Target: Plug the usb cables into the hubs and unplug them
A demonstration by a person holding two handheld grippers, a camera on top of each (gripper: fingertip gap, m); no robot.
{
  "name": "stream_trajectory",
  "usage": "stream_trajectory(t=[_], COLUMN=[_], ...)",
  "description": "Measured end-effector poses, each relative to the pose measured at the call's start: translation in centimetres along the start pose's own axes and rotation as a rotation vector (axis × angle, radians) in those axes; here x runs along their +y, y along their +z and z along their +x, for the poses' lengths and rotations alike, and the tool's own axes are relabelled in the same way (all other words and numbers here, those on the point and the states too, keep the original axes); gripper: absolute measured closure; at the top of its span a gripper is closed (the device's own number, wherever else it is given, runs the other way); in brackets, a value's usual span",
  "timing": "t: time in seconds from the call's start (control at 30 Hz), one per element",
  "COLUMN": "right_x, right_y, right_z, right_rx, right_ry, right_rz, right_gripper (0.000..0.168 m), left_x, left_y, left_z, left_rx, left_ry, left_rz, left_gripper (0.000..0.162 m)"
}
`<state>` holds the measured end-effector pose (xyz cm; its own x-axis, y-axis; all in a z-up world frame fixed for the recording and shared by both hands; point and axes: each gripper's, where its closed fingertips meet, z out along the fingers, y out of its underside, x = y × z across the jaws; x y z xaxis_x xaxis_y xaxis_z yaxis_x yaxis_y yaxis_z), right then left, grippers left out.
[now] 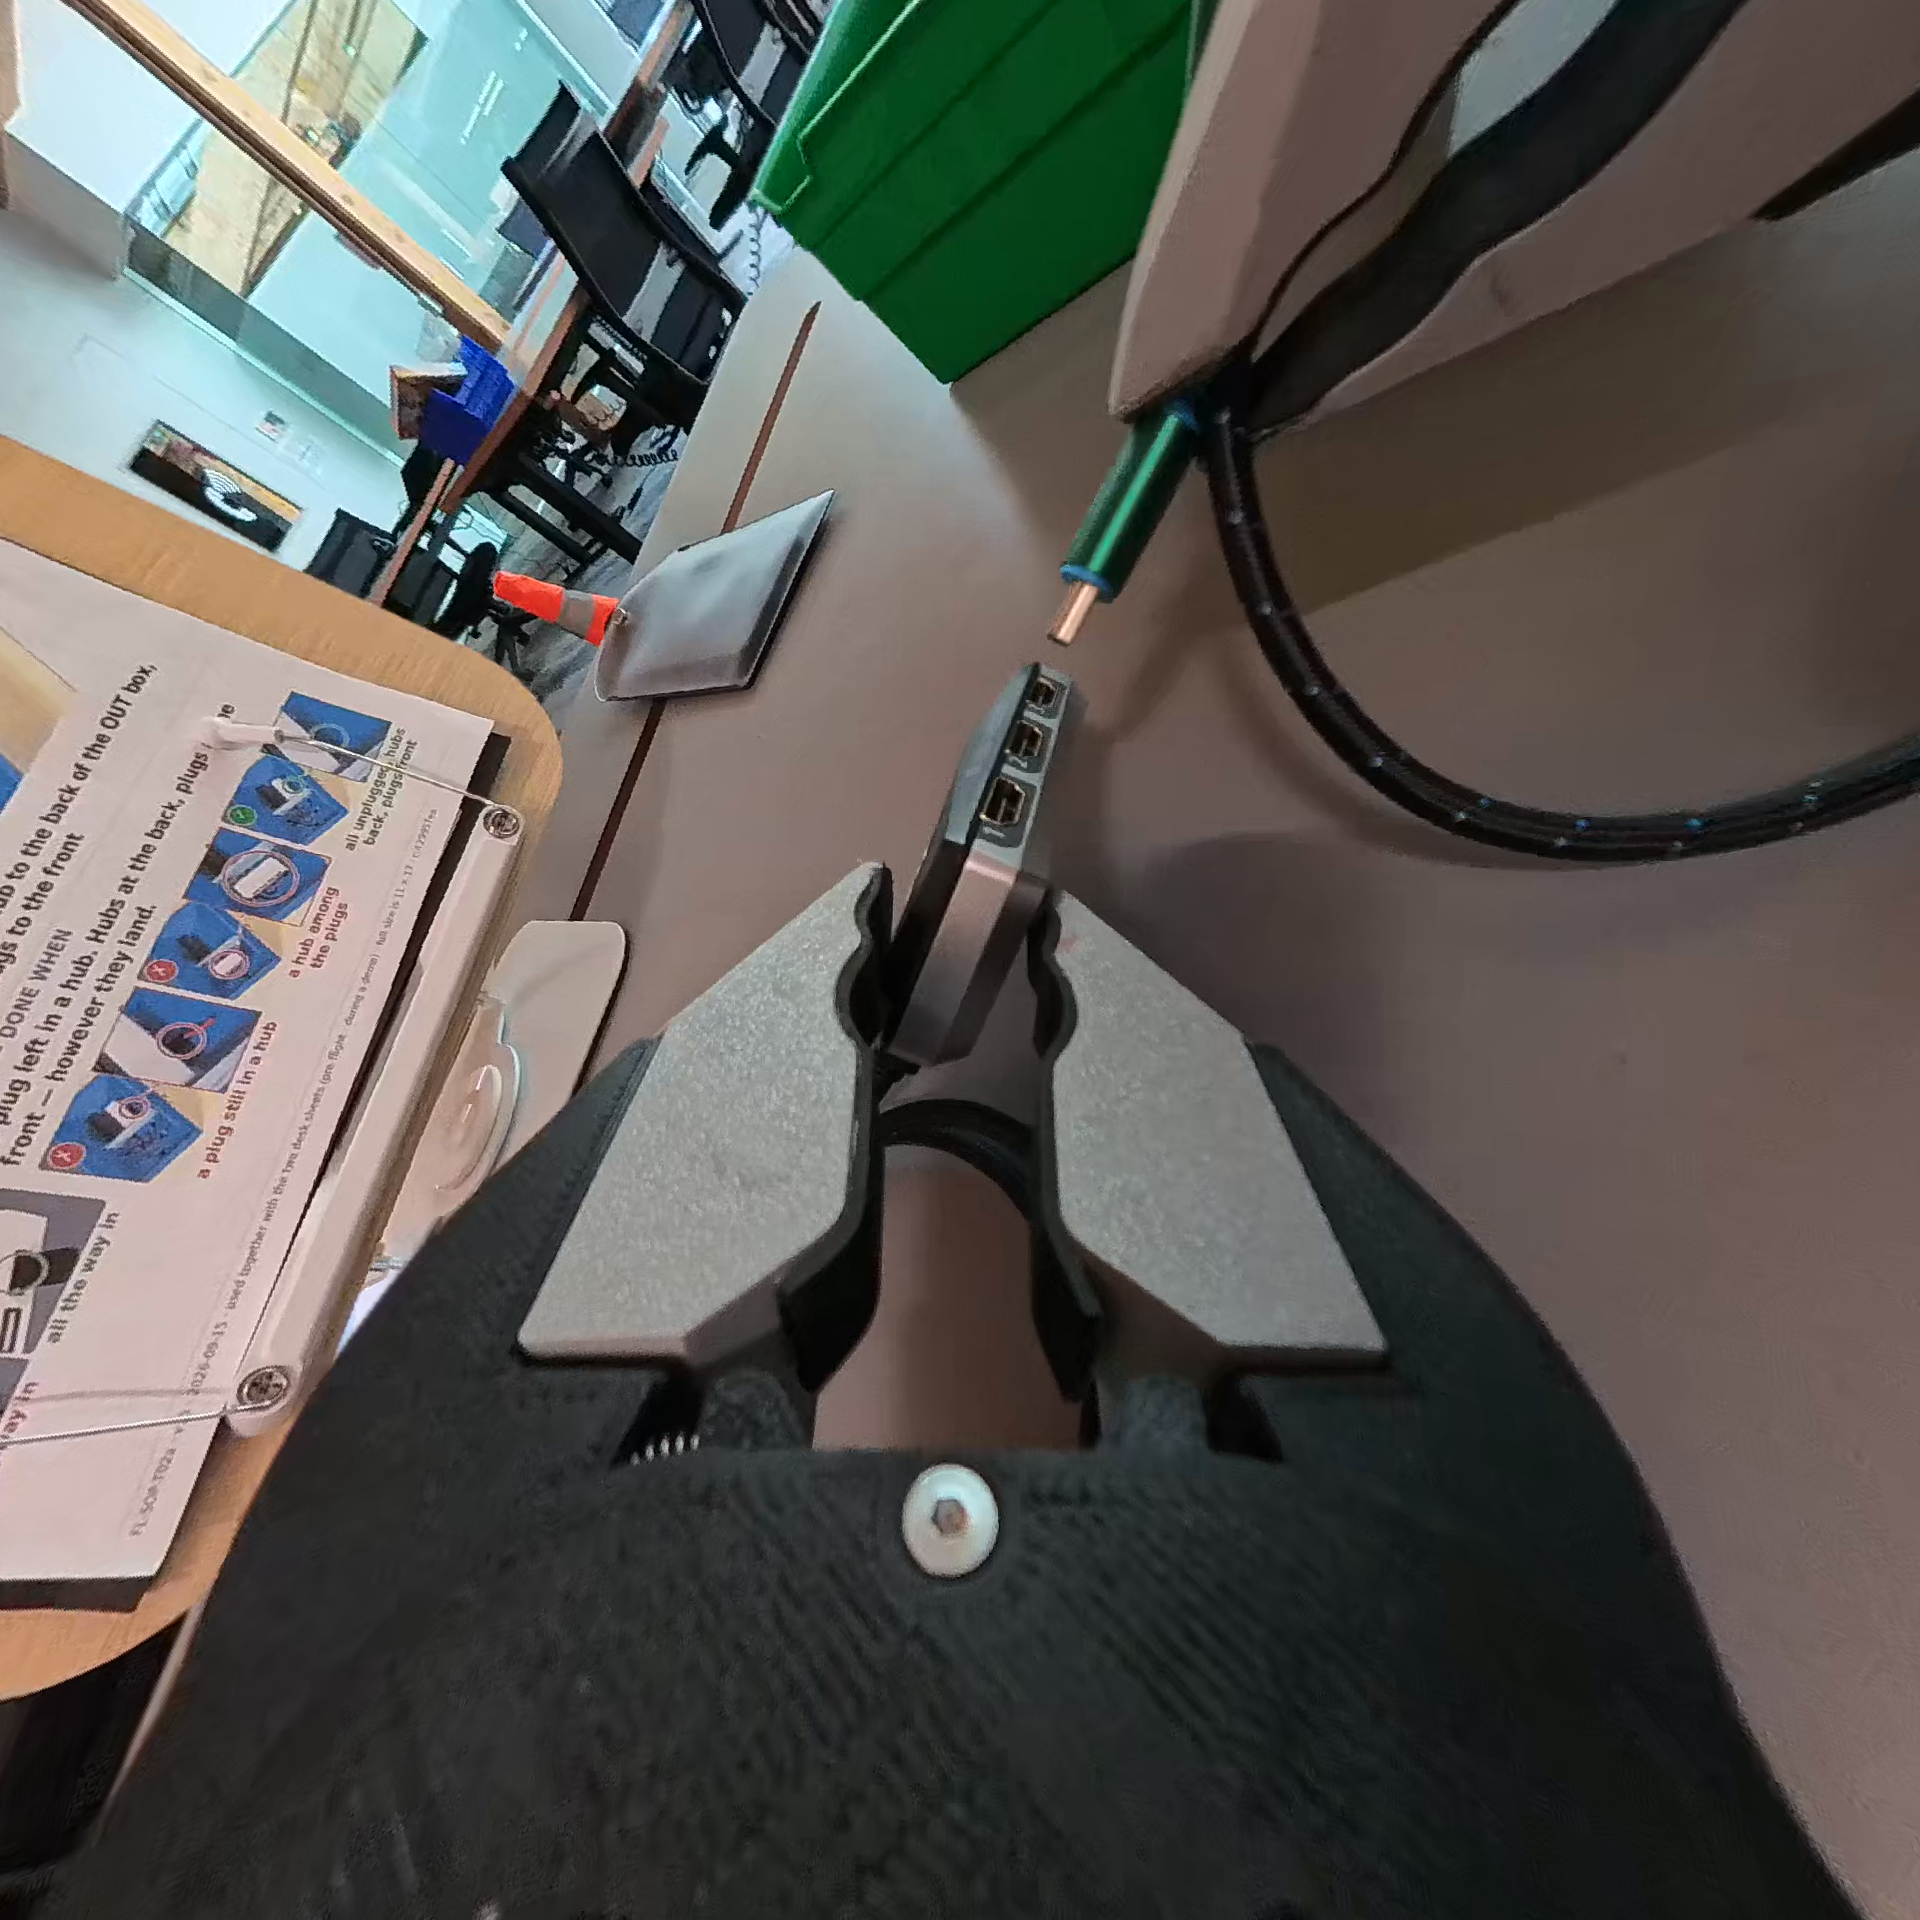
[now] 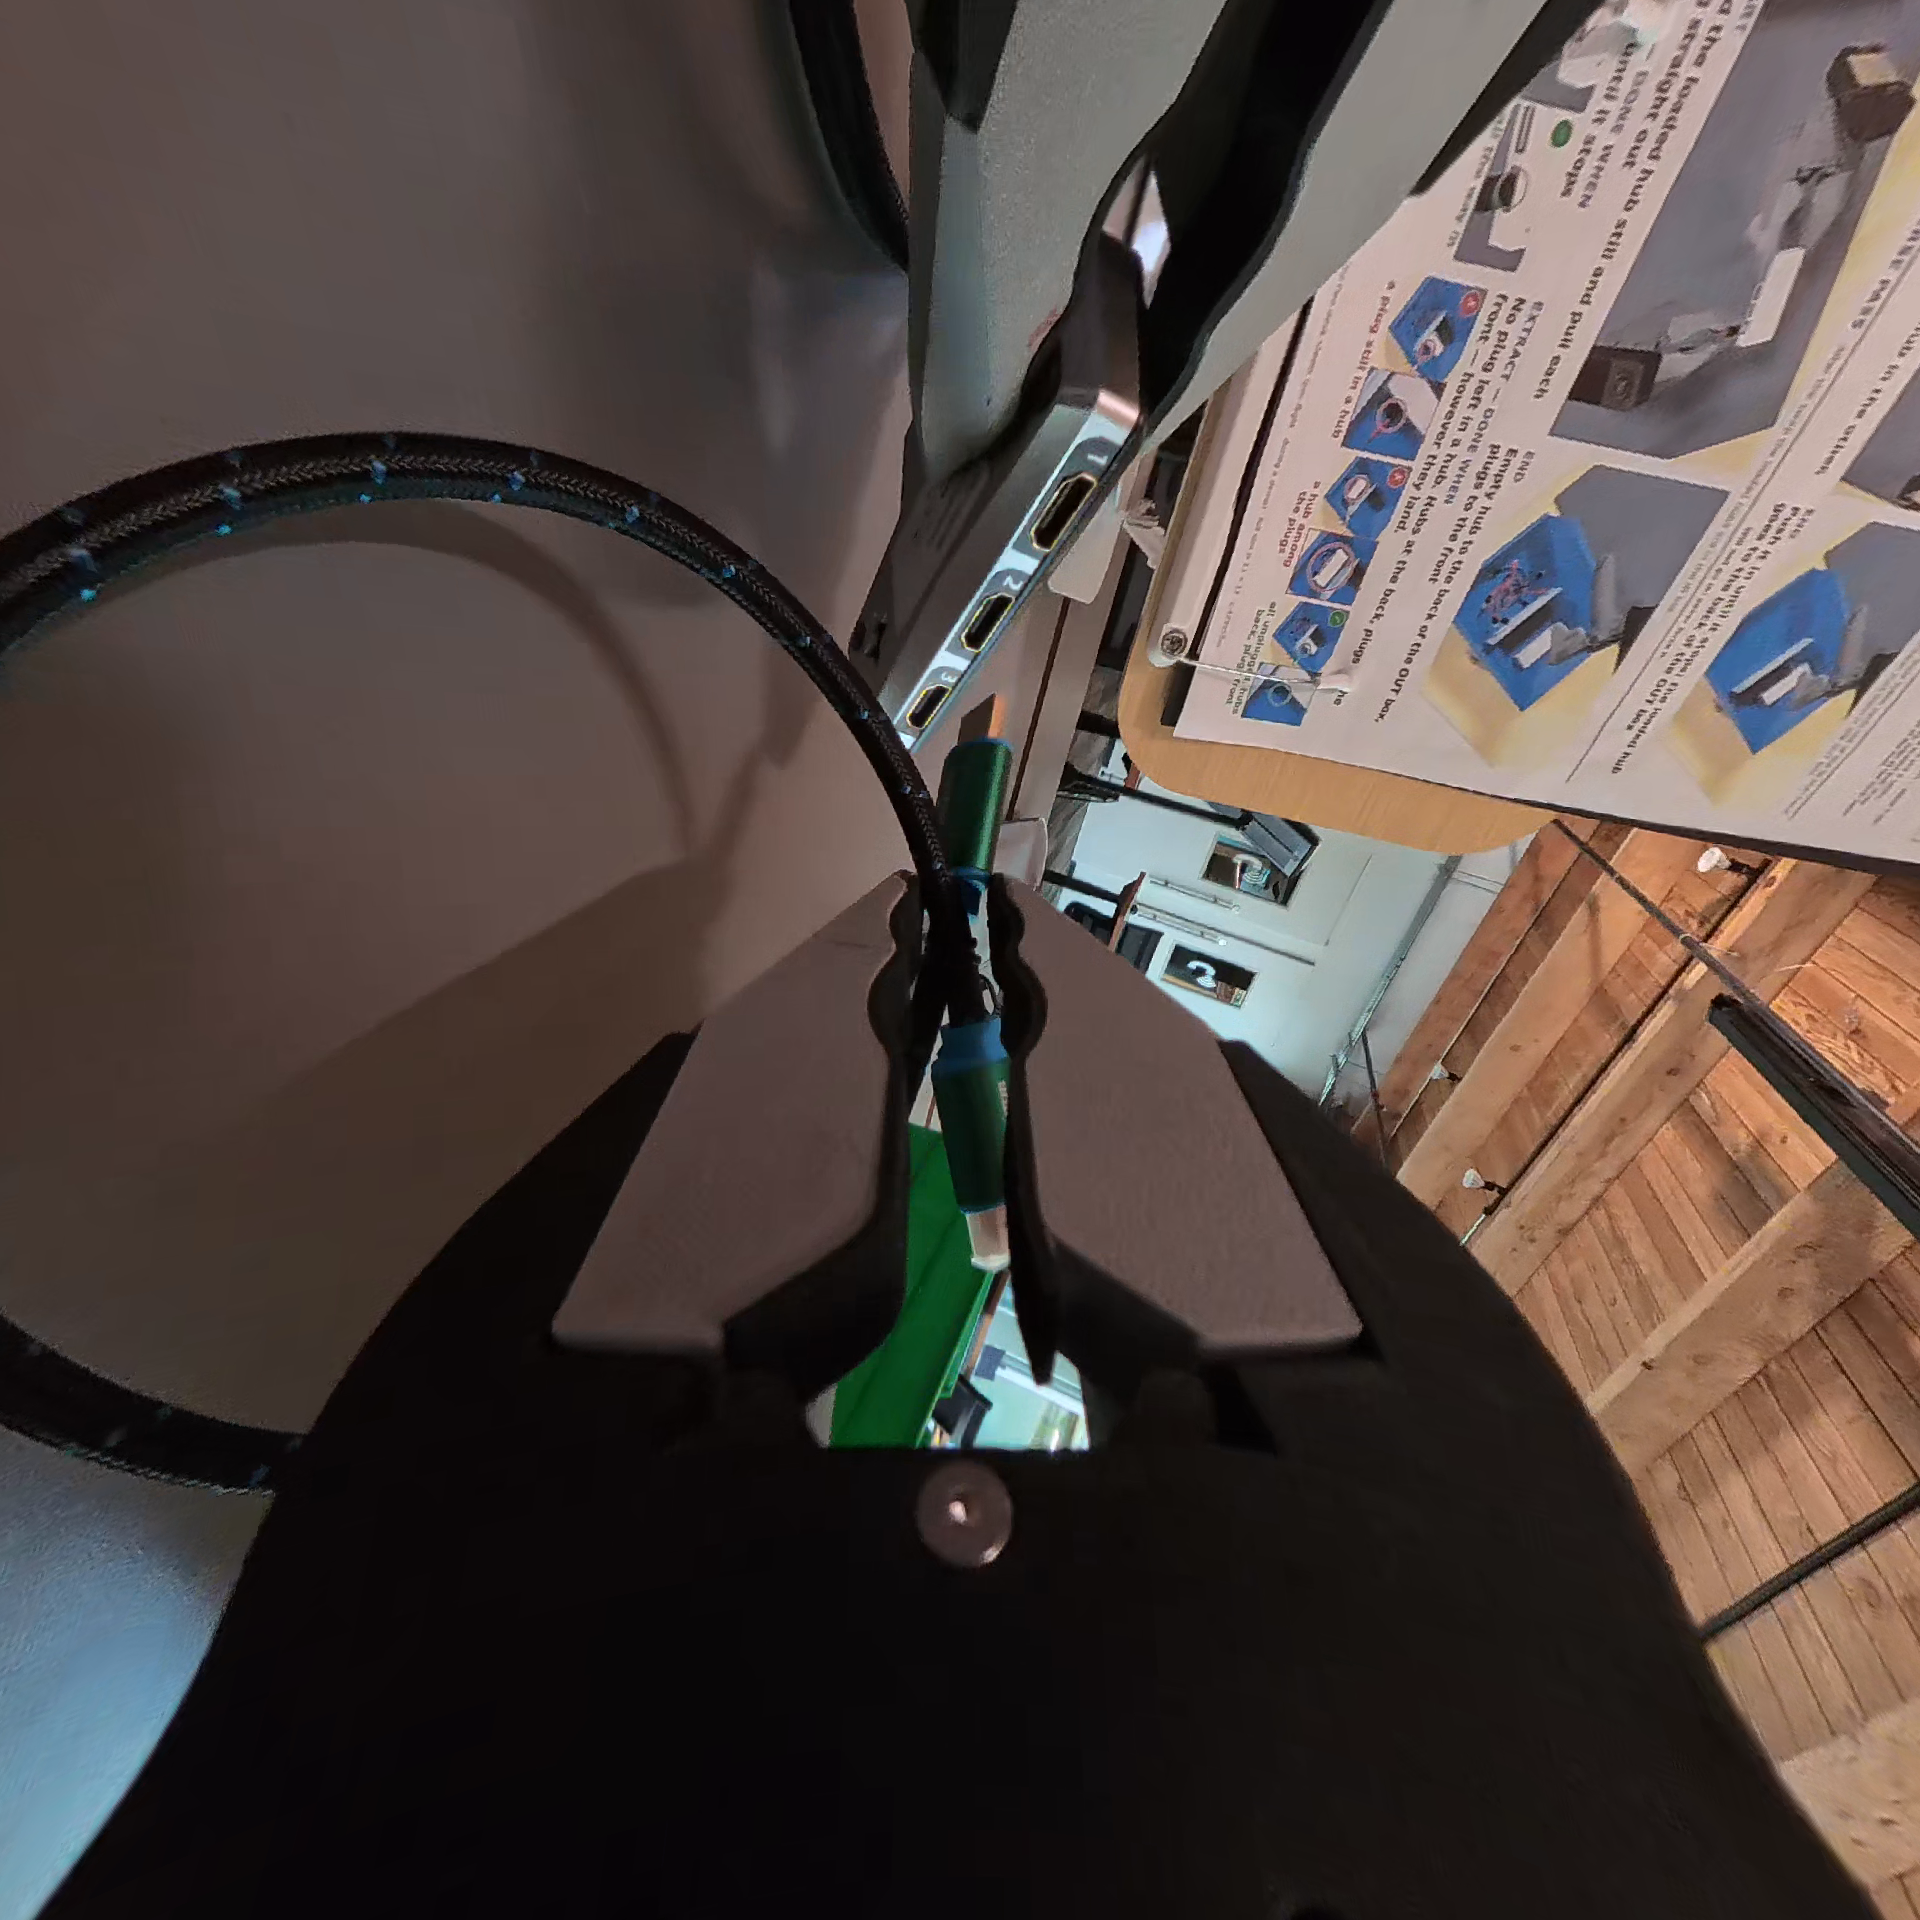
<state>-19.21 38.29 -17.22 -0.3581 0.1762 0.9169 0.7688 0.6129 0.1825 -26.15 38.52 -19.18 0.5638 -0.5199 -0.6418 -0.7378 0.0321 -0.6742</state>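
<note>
A smooth grey-brown tabletop point(image 1: 1455, 1143) lies under my grippers, with a green plastic bin point(image 1: 966, 177) at its far end and a glass-walled room of black chairs beyond.

My left gripper point(image 1: 961, 935) pinches a slim grey metal hub point(image 1: 982, 883) by its near end, the grey fingers point(image 1: 727, 1122) pressed against its two flat faces. The hub stands on edge above the table, its narrow side showing three small gold-lined ports in a row.

Just past the hub's far tip, apart from it by a small gap, sits a green metallic plug point(image 1: 1127, 509) with a blue collar and a copper-coloured tip, pointing at the hub.

My right gripper point(image 2: 956, 914) is closed on the black braided cable point(image 2: 520, 488) flecked with blue, right behind that green plug point(image 2: 977, 800). The cable sweeps away in a wide loop over the table. A second green plug point(image 2: 971, 1122) hangs between my right fingers, nearer the camera.

To the side lies a wooden board point(image 1: 499, 707) with rounded corners, carrying a printed instruction sheet point(image 1: 208, 987) of text and small blue photographs, held by a white bar with screws. A dark flat pad point(image 1: 727, 592) rests farther off on the table.
</note>
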Motion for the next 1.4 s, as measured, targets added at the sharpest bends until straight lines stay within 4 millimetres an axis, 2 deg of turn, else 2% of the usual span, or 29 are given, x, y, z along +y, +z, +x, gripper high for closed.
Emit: stream_trajectory(t=[0.17, 0.37, 0.67, 1.07, 1.17, 1.4], right_x=[-0.5, -1.4, -0.9, -1.1, -1.1, -0.9], right_y=[0.2, 0.2, 0.1, -0.6, -0.7, -0.7], right_z=[-0.3, 0.0, 0.2, 0.3, 0.6, 0.3], right_rx=[-0.042, -0.075, -0.075, -0.116, -0.119, -0.083], right_ry=[-0.054, -0.038, -0.063, -0.073, -0.066, -0.084], right_rz=[-0.030, -0.041, -0.100, -0.113, -0.085, -0.039], right_gripper=[0.159, 0.159, 0.159, 0.159, 0.159, 0.159], left_x=[-0.1, -0.3, -0.7, -1.6, -2.2, -3.0], left_y=[0.0, -0.1, -0.3, -0.7, -1.1, -1.4], left_z=[0.1, 0.2, 0.3, 0.7, 0.5, 1.4], left_rx=[-0.004, -0.013, -0.021, -0.024, -0.045, -0.001], left_ry=[0.006, 0.036, 0.082, 0.118, 0.137, 0.166], left_rz=[-0.002, -0.002, 0.012, 0.012, 0.039, 0.097], left_gripper=[0.138, 0.139, 0.140, 0.141, 0.143, 0.144])
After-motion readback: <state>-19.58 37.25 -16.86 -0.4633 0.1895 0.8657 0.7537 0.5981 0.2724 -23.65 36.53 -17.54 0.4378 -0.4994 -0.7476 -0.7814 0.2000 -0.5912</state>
